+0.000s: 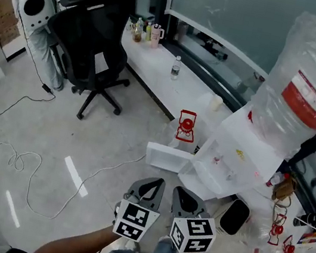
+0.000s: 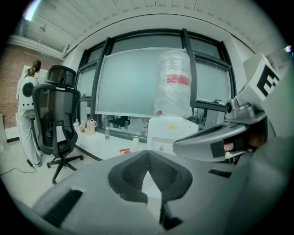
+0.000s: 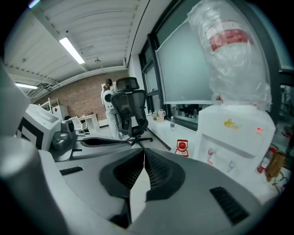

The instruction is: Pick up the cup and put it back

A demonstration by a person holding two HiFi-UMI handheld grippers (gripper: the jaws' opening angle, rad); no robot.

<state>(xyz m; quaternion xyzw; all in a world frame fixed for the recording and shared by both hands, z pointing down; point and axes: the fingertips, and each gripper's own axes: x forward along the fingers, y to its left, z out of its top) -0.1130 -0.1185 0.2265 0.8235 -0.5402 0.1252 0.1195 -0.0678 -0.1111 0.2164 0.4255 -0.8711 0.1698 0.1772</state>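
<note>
A small pale paper cup (image 1: 215, 103) stands on the white ledge (image 1: 155, 71) under the window, just left of the water dispenser (image 1: 234, 157); in the left gripper view the cup (image 2: 135, 142) is small and far off. My left gripper (image 1: 157, 183) and right gripper (image 1: 179, 191) are side by side low in the head view, close to the person's knees and well short of the ledge. The left gripper (image 2: 148, 154) is shut with nothing between its pads. In its own view the right gripper (image 3: 144, 152) has its jaws together, also with nothing in them.
A red-and-white object (image 1: 186, 126) sits on the ledge near the cup, a water bottle (image 1: 176, 67) and a pink mug (image 1: 156, 35) farther along. A black office chair (image 1: 93, 32) and a person (image 1: 36, 7) stand at the left. Cables (image 1: 25, 160) trail over the floor.
</note>
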